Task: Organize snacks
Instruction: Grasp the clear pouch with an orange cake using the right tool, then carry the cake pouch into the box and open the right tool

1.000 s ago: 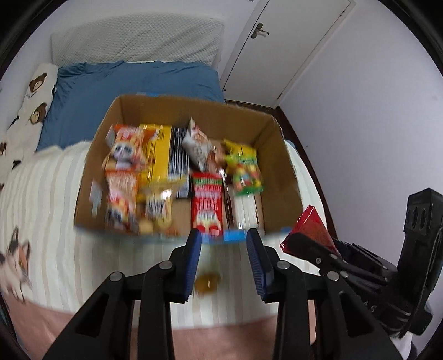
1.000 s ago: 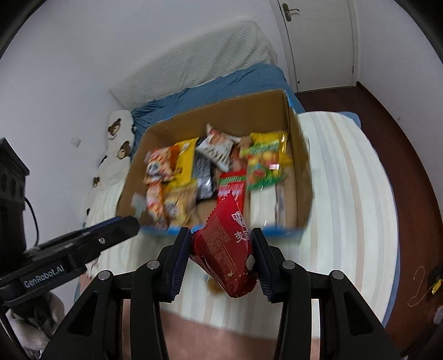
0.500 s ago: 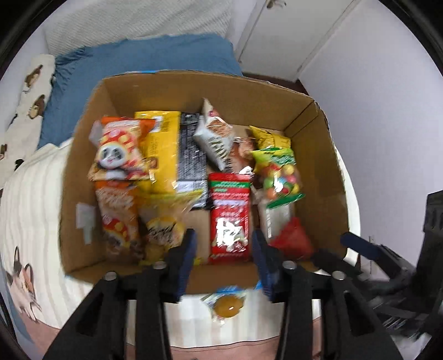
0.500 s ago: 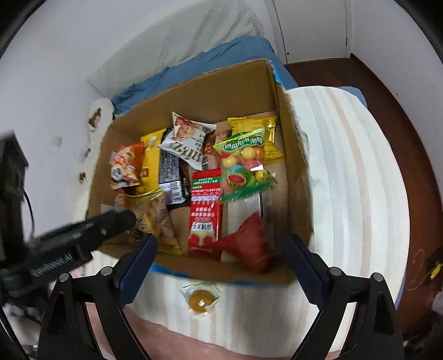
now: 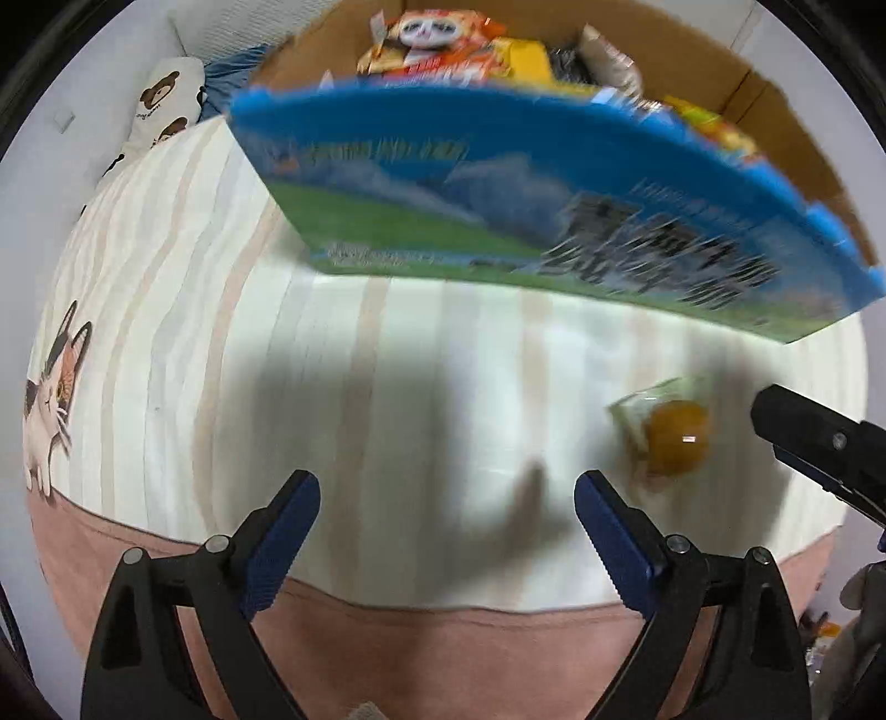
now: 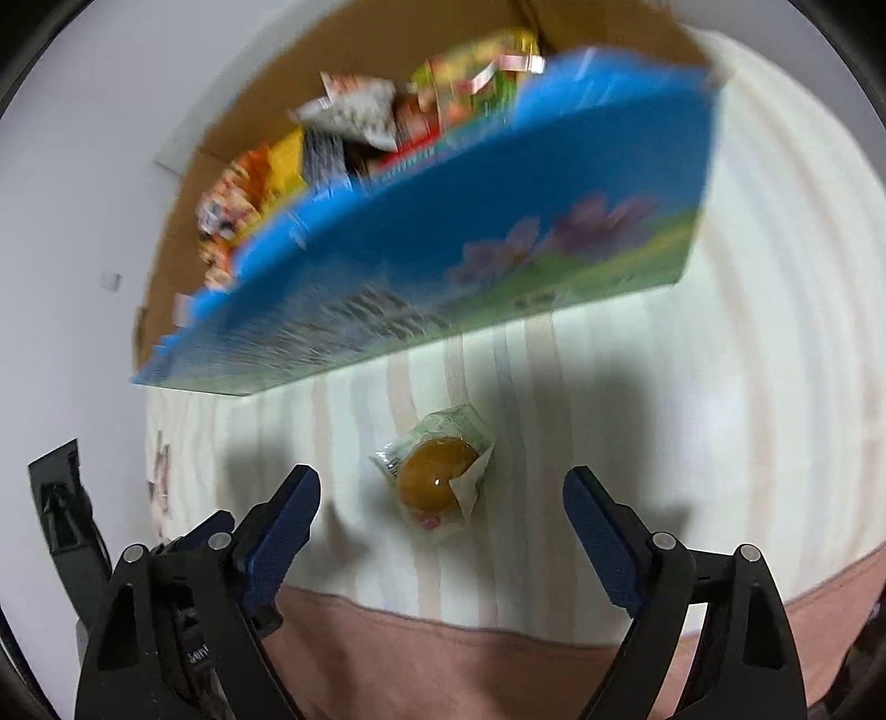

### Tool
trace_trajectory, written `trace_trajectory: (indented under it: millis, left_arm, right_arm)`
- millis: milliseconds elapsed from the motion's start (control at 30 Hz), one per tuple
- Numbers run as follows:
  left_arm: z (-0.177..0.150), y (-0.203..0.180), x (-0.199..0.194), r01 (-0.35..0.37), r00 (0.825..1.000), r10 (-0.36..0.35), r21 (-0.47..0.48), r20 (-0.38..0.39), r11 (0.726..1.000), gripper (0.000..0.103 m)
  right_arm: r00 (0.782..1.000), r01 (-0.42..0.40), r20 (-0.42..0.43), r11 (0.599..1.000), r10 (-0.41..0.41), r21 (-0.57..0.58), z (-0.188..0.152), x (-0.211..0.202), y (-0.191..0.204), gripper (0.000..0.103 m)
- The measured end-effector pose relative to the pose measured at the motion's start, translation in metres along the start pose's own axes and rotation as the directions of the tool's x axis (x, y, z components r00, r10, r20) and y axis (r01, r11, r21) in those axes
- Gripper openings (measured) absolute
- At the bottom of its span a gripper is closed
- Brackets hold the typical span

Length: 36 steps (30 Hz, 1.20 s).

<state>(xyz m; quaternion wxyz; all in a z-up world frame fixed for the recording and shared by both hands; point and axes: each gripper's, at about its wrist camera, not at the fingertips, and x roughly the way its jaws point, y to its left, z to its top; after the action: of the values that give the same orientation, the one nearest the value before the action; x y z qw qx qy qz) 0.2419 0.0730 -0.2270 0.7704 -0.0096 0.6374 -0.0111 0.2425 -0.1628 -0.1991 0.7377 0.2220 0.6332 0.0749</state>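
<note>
Now that the red packet is sitting in the box point(image 6: 421, 266), both tongs, right point(image 6: 441, 507) and left point(image 5: 446, 512), are spreading wide and empty, dropping toward the wrapped orange snack point(image 6: 437, 479) on the bed point(image 6: 747, 387).

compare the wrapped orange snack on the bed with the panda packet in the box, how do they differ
The wrapped orange snack lies alone on the striped blanket, outside the cardboard box; the panda packet sits inside it, packed among other snacks. The wrapped orange snack is round in a clear wrapper, whereas the panda packet is flat, opaque and printed orange. Both are sealed snacks, and neither is held.
</note>
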Motion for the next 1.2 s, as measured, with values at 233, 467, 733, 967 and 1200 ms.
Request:
trace_trajectory:
  millis: [233, 467, 733, 967, 1200]
  left_arm:
    - [-0.002, 0.007, 0.027, -0.036, 0.999, 0.036, 0.002, -0.019, 0.999, 0.094]
    - [-0.017, -0.002, 0.031, -0.046, 0.999, 0.047, 0.009, -0.01, 0.999, 0.094]
    - [-0.032, -0.014, -0.034, -0.018, 0.996, 0.017, 0.012, 0.085, 1.0, 0.094]
    - [0.0, -0.031, -0.115, 0.048, 0.973, -0.059, 0.057, 0.222, 0.997, 0.103]
    - [0.067, -0.034, -0.124, 0.048, 0.97, -0.07, 0.098, 0.231, 0.994, 0.103]
  right_arm:
    - [0.995, 0.075, -0.061, 0.997, -0.075, -0.008, -0.001, 0.051, 0.009, 0.064]
    - [0.987, 0.151, -0.03, 0.977, -0.157, -0.148, -0.014, 0.054, 0.031, 0.045]
    - [0.999, 0.042, 0.041, 0.982, -0.035, -0.183, -0.04, -0.016, 0.04, 0.045]
    - [0.984, -0.036, 0.164, 0.975, 0.073, -0.217, -0.008, -0.107, 0.064, 0.045]
    - [0.978, -0.003, 0.204, 0.973, 0.052, -0.231, 0.062, -0.128, 0.08, 0.045]
